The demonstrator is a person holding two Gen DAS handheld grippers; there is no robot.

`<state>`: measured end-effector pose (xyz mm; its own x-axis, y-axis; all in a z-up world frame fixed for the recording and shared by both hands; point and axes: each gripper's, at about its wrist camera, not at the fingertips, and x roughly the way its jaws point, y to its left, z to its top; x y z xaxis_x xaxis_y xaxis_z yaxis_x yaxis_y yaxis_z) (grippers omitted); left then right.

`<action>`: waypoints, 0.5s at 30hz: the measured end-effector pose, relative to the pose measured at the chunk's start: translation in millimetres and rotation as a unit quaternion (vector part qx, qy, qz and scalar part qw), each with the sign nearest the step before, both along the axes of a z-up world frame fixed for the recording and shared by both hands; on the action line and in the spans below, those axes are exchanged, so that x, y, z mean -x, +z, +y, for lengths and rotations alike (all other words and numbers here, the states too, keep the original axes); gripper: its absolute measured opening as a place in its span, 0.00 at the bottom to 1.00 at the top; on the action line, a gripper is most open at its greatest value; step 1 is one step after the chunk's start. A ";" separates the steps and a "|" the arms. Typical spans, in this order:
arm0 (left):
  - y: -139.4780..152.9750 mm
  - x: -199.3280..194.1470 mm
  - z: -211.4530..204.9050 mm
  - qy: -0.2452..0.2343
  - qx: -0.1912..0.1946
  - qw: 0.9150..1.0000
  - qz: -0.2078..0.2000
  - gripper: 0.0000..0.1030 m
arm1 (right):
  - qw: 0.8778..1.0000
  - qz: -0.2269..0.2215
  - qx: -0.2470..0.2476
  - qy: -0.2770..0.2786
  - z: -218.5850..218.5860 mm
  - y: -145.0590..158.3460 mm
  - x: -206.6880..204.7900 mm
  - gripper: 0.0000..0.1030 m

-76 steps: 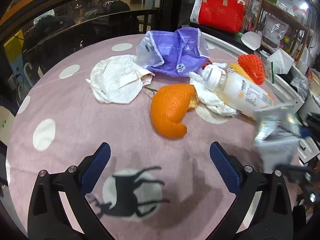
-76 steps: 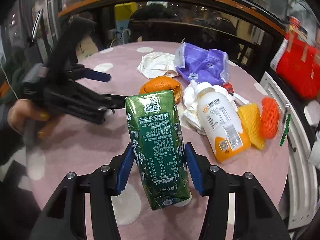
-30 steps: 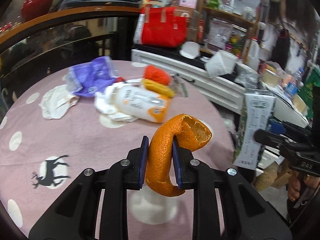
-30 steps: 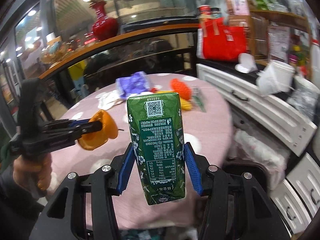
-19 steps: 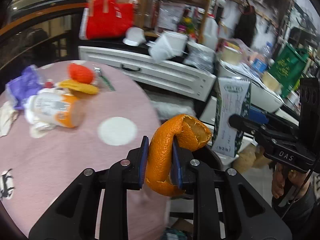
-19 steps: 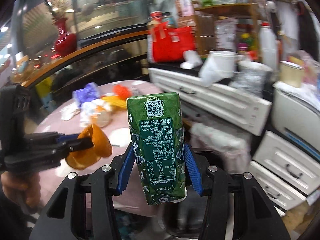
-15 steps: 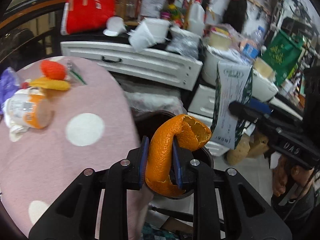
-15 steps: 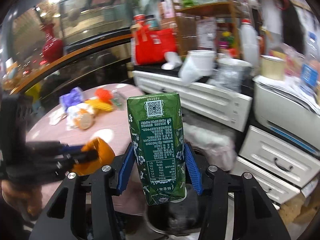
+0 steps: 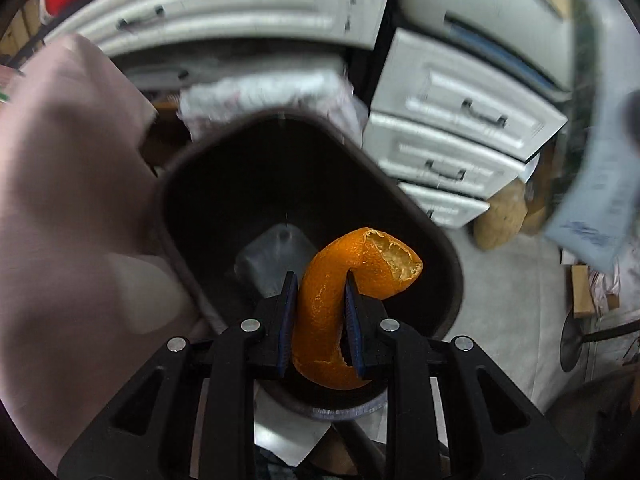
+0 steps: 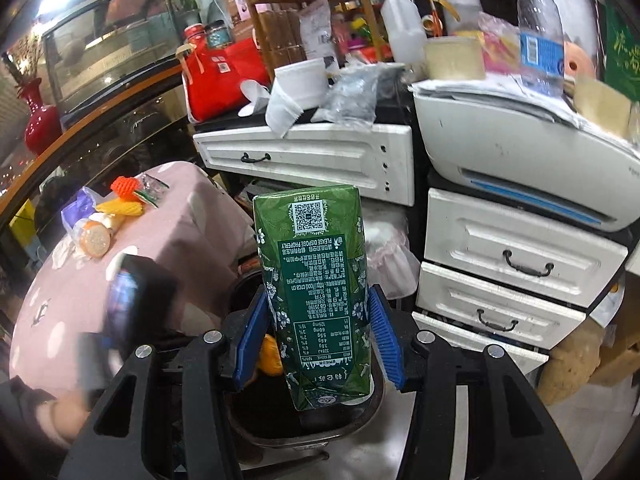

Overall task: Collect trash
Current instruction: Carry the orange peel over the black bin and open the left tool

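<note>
Now L jaws pinch orange peel over bin; R jaws clamp carton.

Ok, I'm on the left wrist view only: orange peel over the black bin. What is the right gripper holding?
Observer: The right gripper is shut on a green carton, upright above the black bin.
Operator: Anything left on the table?
Observer: Yes. On the pink table lie a bottle, purple bag, and orange and yellow foam nets.
Operator: Is my peel visible there?
Observer: Partly: the orange peel peeks out beside the carton, over the bin.
</note>
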<state>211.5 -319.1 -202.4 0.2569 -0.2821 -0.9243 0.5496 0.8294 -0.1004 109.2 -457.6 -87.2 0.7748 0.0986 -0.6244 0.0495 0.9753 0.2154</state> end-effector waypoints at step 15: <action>-68.7 -15.7 -36.5 -0.023 -0.080 0.996 0.035 0.59 | 0.999 0.036 -0.024 -0.028 -20.4 -32.6 0.7 0.48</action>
